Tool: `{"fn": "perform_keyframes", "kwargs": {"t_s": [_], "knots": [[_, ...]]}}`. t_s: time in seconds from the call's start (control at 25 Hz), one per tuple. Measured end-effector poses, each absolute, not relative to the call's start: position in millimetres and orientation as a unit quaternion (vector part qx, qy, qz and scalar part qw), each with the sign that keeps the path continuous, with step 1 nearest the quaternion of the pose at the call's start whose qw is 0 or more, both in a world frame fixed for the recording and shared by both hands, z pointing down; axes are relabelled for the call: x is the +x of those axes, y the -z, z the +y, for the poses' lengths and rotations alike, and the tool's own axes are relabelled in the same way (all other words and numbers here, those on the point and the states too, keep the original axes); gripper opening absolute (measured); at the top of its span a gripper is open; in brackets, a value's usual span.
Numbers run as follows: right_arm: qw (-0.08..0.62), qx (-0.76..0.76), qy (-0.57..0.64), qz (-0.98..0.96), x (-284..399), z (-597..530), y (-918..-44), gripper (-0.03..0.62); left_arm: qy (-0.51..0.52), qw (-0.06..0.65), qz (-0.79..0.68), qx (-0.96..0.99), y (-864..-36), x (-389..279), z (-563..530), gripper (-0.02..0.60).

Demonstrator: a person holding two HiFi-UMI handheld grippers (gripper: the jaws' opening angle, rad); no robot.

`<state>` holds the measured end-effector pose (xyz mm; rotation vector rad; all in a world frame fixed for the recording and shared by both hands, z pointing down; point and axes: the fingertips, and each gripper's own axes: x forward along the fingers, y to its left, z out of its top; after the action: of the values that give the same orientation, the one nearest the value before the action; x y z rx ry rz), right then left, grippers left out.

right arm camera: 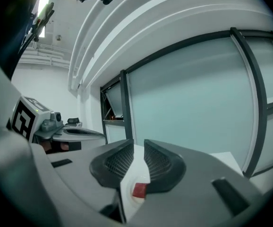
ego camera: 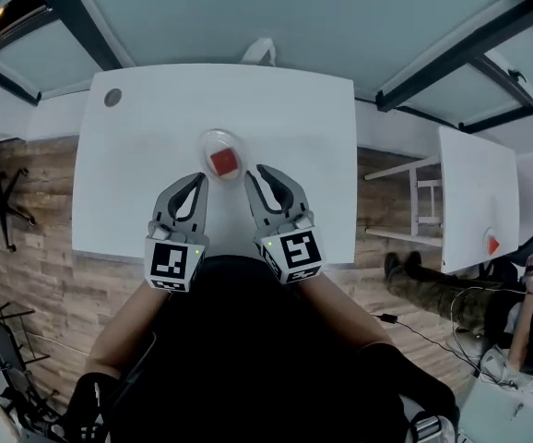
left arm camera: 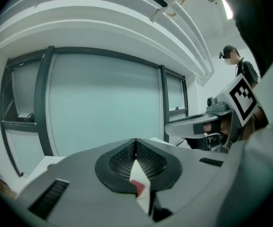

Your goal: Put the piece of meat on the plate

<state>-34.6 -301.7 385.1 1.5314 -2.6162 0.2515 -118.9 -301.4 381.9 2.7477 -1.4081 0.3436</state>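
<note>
A red piece of meat (ego camera: pixel 223 161) lies on a small clear plate (ego camera: pixel 206 142) in the middle of the white table (ego camera: pixel 137 183). Both grippers hover just on the near side of the plate, pointing at it, one on each side. My left gripper (ego camera: pixel 199 179) has its tips meeting and nothing between them. My right gripper (ego camera: pixel 256 173) shows a narrow gap, holding nothing. In the left gripper view the meat (left arm camera: pixel 137 187) peeks below the shut left gripper (left arm camera: pixel 135 143). In the right gripper view the meat (right arm camera: pixel 139 190) shows through the slit of the right gripper (right arm camera: pixel 139 146).
A grey round disc (ego camera: pixel 112 98) sits near the table's far left corner. A chair back (ego camera: pixel 259 52) stands at the far edge. To the right is a second white table (ego camera: pixel 474 201) with a person (ego camera: pixel 525 312) beside it. Glass walls lie beyond.
</note>
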Motion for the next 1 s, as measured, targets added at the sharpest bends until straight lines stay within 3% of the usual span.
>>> {"fn": "perform_keyframes", "kwargs": {"t_s": [0.12, 0.48, 1.0], "knots": [[0.032, 0.506, -0.069, -0.859, -21, -291, -366, 0.004, -0.09, 0.006, -0.455, 0.886, -361, -111, -292, -0.008], [-0.032, 0.484, 0.017, -0.874, -5, -242, -301, 0.003, -0.049, -0.015, -0.442, 0.896, -324, -59, -250, -0.008], [-0.018, 0.481, 0.038, -0.876, 3, -218, -299, 0.003, -0.037, -0.03, -0.42, 0.906, -314, -34, -236, -0.008]]}}
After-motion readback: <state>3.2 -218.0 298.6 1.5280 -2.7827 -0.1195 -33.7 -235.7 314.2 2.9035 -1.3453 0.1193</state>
